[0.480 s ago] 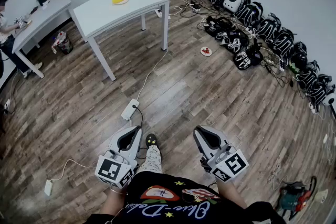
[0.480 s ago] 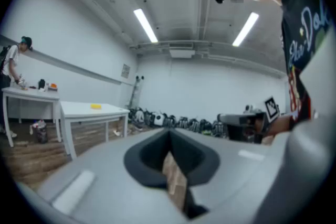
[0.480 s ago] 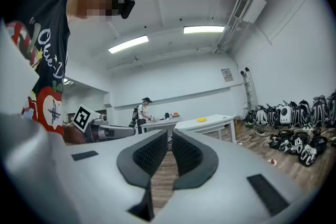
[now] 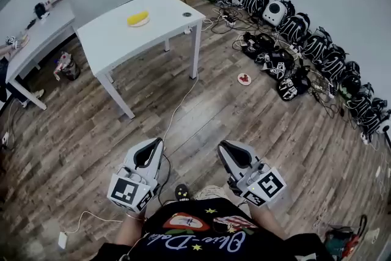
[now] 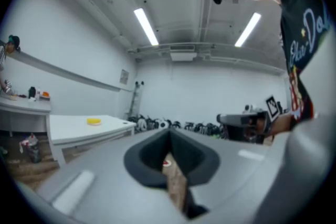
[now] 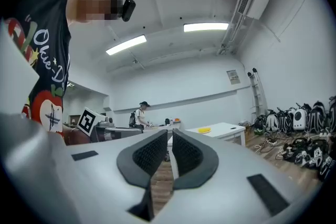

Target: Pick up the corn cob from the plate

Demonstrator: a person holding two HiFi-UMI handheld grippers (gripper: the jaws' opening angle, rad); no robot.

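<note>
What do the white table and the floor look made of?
Table: smooth matte white top, likely laminate or painted board; what the legs are made of is unclear. Floor: brown planks with visible grain and seams, wood or wood-look laminate, slight sheen.

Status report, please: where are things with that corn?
Left claw, right claw shut, empty. Corn cob on plate, far table, untouched. Cable on floor between.

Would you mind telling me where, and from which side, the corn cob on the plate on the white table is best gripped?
Probably at its middle, from above, with the jaws set across its narrow width. The corn cob lies flat on its side on the plate on the table, so its long rounded flanks look free while its underside rests on the plate. It is too distant to show finer detail.
</note>
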